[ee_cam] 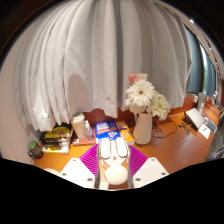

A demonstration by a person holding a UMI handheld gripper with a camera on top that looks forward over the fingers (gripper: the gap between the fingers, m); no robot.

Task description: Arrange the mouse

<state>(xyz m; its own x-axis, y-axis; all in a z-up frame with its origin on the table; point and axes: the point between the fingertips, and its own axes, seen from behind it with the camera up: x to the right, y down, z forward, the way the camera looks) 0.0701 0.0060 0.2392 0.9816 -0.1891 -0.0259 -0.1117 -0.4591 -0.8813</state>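
- Curtain [100,60] hangs well beyond the tongs, backing the desk [170,135].
- Flower vase [143,122] stands ahead and right, clear of the working path.
- Tongs [113,158] appear closed around the white mouse [116,172], pads [96,156] flanking it, likely for carrying.

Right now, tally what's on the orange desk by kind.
Computer mice: 1, a white rounded mouse between the gripper fingers
Vases: 1, white vase holding pale flowers
Cartons: 1, blue-and-white carton
Total: 3
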